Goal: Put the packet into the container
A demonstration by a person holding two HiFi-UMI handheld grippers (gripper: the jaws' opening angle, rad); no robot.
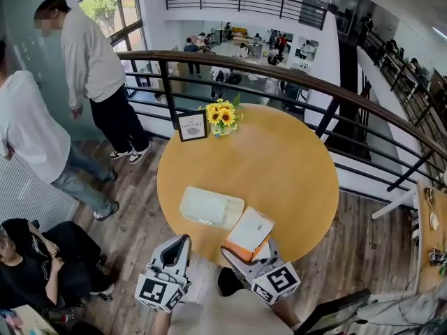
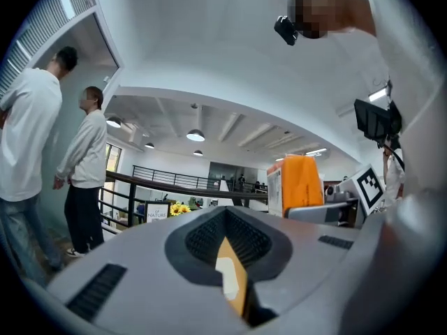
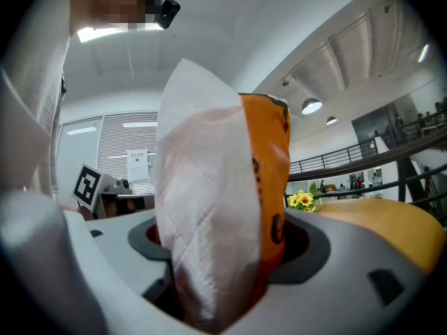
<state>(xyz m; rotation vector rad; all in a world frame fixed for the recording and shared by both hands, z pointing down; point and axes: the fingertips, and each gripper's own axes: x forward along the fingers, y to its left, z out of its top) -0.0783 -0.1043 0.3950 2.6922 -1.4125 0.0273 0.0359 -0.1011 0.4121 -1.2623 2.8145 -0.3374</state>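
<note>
The packet [image 1: 251,232], orange with a white face, is held at the near edge of the round wooden table [image 1: 286,166], with my right gripper [image 1: 248,252] shut on it. In the right gripper view the packet [image 3: 218,187] stands upright between the jaws and fills the middle of the picture. The clear shallow container [image 1: 211,206] lies on the table just left of the packet, and I see nothing in it. My left gripper [image 1: 177,247] hangs off the table's near edge, below and left of the container. Its jaws [image 2: 230,278] are shut with nothing in them. The left gripper view shows the packet [image 2: 302,183] to its right.
A vase of sunflowers [image 1: 223,116] and a small framed sign [image 1: 191,125] stand at the table's far edge. A curved black railing [image 1: 293,82] runs behind the table. Two people stand at the left [image 1: 91,68], and another sits at the lower left [image 1: 35,257].
</note>
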